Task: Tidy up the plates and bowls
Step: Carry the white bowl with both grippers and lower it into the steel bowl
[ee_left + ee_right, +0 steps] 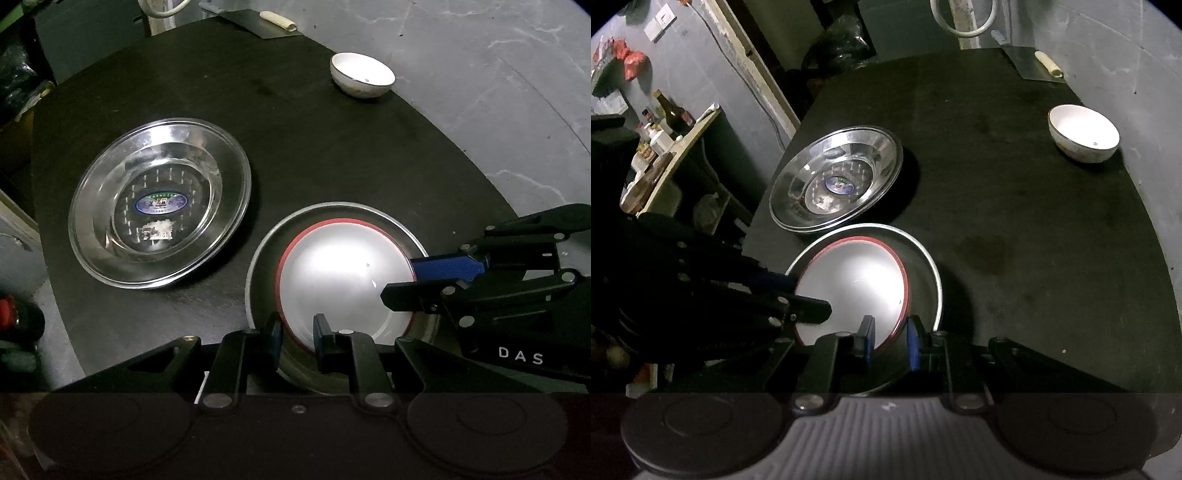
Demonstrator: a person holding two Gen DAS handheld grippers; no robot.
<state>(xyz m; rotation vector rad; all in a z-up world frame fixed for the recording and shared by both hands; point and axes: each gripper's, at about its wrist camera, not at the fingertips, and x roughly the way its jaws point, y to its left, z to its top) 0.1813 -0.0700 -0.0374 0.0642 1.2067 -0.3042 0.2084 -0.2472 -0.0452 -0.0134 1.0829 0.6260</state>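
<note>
Left wrist view, both tongs (pixel 297 341) pinching glossy red-rimmed bowl (pixel 343 280) (round, white), nested in steel plate (pixel 266 251).

Near rim of white red-rimmed bowl (pixel 332 273) hidden behind left gripper (pixel 297 341) in left wrist view; whether pads press rim cannot be told. Steel plate under bowl (pixel 266 251) mostly covered. Oval blue label on empty shiny steel plate (pixel 161 203): print too small to read. Bottles on wooden shelf (pixel 670 118) dim, unclear. White looped tube (pixel 964 22) cut off by top edge.
</note>
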